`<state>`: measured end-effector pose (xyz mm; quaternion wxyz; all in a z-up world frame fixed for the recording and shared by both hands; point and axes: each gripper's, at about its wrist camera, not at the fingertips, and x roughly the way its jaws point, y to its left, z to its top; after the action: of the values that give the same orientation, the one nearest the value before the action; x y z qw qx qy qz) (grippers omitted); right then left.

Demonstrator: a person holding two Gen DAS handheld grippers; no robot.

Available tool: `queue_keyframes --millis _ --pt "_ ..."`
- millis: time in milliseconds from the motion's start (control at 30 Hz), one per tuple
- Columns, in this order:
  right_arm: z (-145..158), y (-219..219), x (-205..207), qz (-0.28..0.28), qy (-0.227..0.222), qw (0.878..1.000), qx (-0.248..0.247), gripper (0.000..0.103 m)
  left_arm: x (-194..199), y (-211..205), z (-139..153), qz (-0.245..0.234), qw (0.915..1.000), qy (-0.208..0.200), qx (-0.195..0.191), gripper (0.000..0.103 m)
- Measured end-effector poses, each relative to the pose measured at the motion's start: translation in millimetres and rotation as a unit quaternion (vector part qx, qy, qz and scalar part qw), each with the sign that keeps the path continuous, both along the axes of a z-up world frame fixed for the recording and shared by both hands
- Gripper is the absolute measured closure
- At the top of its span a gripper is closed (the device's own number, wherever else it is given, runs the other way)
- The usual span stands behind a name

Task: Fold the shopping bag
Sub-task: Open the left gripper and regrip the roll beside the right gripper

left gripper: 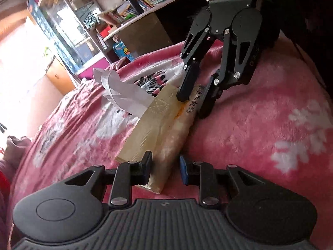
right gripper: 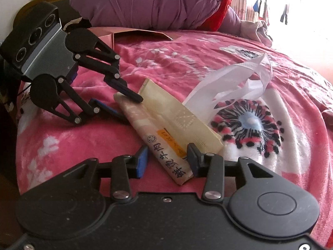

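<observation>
Currently one shopping bag point(right gripper: 177, 123), folded into a long strip, is lying on the pink blanket point(right gripper: 177, 62) of the bed, its two white handles point(right gripper: 235, 83) trailing off one end. Each end is being straddled by one gripper: left gripper point(left gripper: 165, 167) and right gripper point(right gripper: 167, 159), jaws apart, pads not visibly pressing.

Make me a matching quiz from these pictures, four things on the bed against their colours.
Things:
1. bag
2. handles
3. blanket
4. pillow

Colours:
A. purple
B. white
C. pink
D. beige

Pairs: 1-D, 2-B, 3-C, 4-A
</observation>
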<state>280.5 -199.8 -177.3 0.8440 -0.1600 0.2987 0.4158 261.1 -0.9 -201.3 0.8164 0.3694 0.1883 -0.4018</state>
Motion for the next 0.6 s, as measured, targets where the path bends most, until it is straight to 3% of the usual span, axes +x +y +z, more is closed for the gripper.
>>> queue_keyframes --millis 200,300,367,500,600 --pt "3.1 -6.1 -10.1 0.011 0.024 1.0 0.016 0.062 -13.7 1.2 3.2 0.007 0.9987 0.041 -0.029 0.079" --pt "2.4 -13.4 -12.7 0.008 0.042 0.998 0.04 0.062 -4.9 10.6 8.8 0.023 0.9933 0.091 -0.068 0.078" --pt "0.9 -19.2 -9.3 0.002 0.061 0.996 0.065 0.062 7.7 20.5 11.1 0.033 0.9845 0.138 -0.103 0.078" --pt "-4.1 -34.6 6.9 -0.013 0.113 0.985 0.129 0.064 36.1 39.7 10.4 0.052 0.9553 0.233 -0.174 0.076" --pt "-8.3 -42.4 15.2 -0.022 0.139 0.977 0.162 0.069 45.6 47.5 6.5 0.063 0.9364 0.276 -0.208 0.076"
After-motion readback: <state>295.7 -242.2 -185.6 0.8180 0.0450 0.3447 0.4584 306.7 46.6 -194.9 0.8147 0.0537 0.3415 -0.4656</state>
